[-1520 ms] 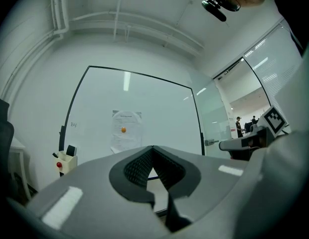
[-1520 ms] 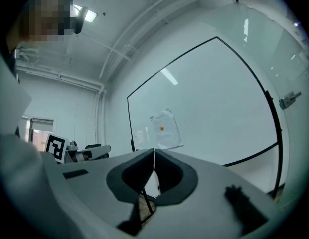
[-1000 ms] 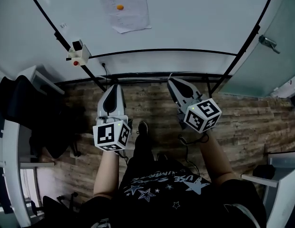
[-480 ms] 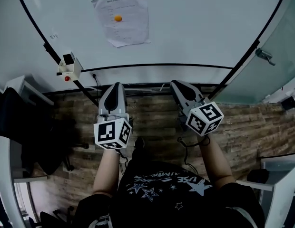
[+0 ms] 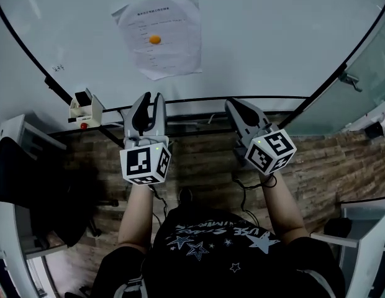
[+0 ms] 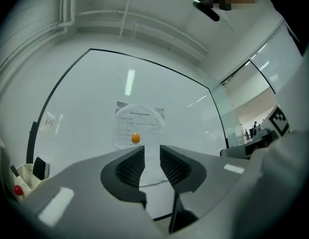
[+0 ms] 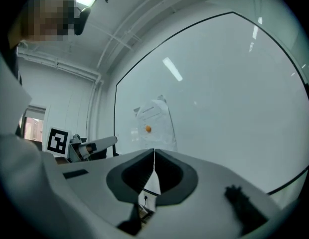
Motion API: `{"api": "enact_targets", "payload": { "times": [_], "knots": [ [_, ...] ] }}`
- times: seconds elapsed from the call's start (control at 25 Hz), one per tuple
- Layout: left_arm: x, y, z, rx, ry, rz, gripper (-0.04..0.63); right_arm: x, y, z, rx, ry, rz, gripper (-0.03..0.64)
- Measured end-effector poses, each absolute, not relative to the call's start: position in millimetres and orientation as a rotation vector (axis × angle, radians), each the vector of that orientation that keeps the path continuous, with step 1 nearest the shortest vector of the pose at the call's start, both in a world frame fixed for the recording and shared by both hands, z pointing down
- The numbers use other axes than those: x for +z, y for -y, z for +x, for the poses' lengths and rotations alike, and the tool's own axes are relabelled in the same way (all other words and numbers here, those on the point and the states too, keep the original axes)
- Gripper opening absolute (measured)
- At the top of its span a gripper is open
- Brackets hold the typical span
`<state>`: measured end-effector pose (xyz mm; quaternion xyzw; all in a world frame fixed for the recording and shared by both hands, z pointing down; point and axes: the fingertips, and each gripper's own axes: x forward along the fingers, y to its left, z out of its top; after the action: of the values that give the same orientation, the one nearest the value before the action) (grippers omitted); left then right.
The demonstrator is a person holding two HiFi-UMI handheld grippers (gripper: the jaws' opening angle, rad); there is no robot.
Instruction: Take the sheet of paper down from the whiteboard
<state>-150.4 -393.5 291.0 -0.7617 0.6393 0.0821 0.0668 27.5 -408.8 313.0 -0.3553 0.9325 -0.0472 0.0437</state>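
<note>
Whiteboard (image 5: pixel 273 36), paper (image 5: pixel 158 37) ahead: left gripper (image 5: pixel 149 99) apparently level, newly parting, empty; right gripper (image 5: pixel 234 106) clenched.

The sheet of paper (image 5: pixel 158 36) hangs on the whiteboard (image 5: pixel 273 36), left of the board's middle, with a small round magnet (image 5: pixel 154 40) on the sheet's upper half. Below and to the left of the sheet, a small holder (image 5: pixel 85 107) sits on the board's frame, and a glass wall (image 5: pixel 366 85) stands to the right of the board. The floor (image 5: pixel 199 160) runs beneath the board's bottom rail, with what looks like a chair (image 5: pixel 31 185) at the far left.
</note>
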Motion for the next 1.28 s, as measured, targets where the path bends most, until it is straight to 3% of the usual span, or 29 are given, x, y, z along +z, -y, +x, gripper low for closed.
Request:
{"api": "enact_targets", "payload": {
  "times": [0.44,1.28],
  "knots": [
    [267.7,480.4,-162.1,0.109,-1.753,-2.285,0.231,283.7,462.7,-9.6,-0.044,-2.752,-1.208,0.016],
    [257.3,548.4,-172.6,-0.033,-1.875,-2.017,0.232,241.9,488.1,-16.9,0.081,-2.659,-1.229,0.016]
  ]
}}
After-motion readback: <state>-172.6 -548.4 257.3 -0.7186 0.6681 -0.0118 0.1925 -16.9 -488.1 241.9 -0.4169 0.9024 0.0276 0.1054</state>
